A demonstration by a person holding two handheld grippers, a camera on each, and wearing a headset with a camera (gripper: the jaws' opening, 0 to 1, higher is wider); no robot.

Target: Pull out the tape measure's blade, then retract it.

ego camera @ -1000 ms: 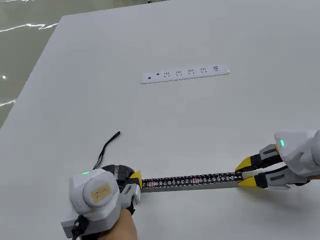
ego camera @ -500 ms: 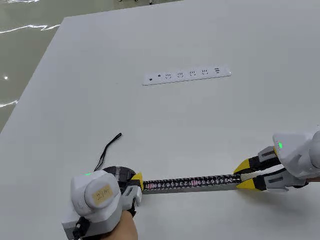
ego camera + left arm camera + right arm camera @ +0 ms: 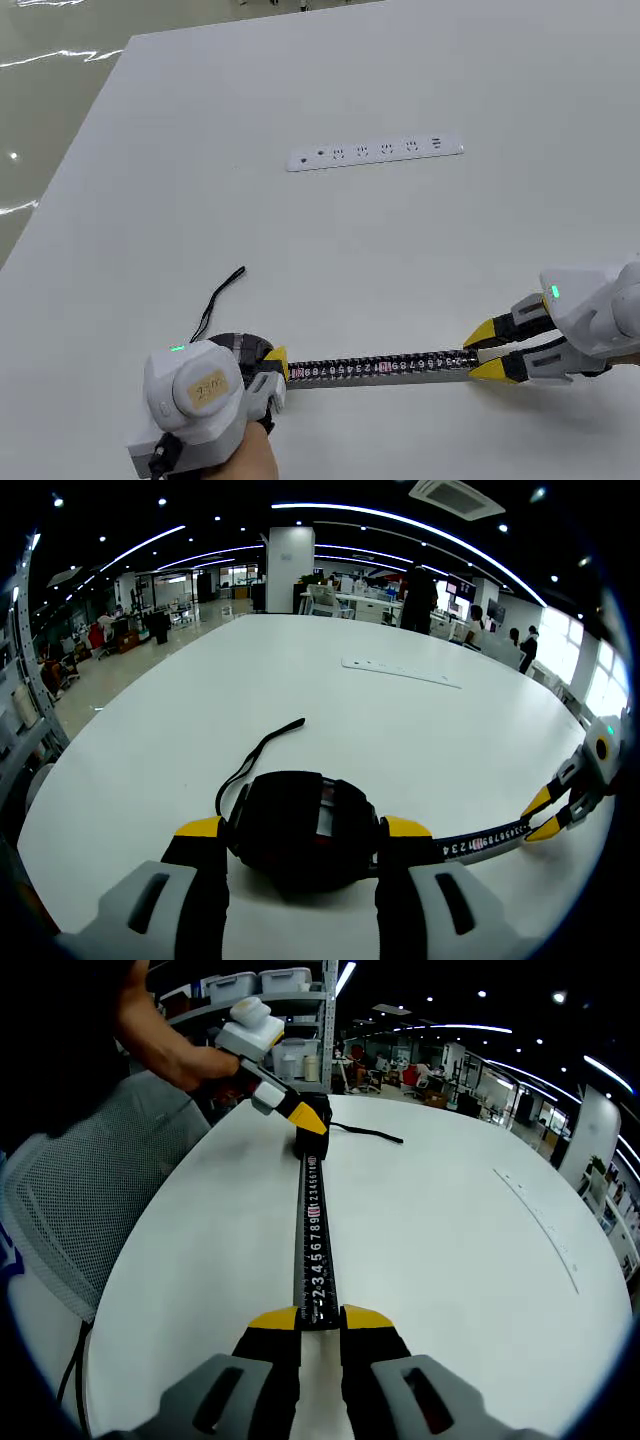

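Observation:
A black tape measure case (image 3: 240, 350) rests on the white table, its black wrist cord (image 3: 220, 295) trailing away from it. My left gripper (image 3: 262, 365) is shut on the case (image 3: 290, 810), one yellow-tipped jaw on each side of it. The dark numbered blade (image 3: 380, 365) lies drawn out flat along the table to the right. My right gripper (image 3: 478, 353) is shut on the blade's end; in the right gripper view the blade (image 3: 314, 1240) runs from between that gripper's (image 3: 320, 1317) jaws to the case (image 3: 310, 1130).
A white power strip (image 3: 375, 152) lies flat further back on the table (image 3: 300, 80). The table's left edge (image 3: 60, 190) drops to a shiny floor. A person's arm and grey clothing (image 3: 90, 1190) show at the left of the right gripper view.
The right gripper has drifted slightly left toward the case, so the exposed blade is a little shorter. The left gripper and case stay put.

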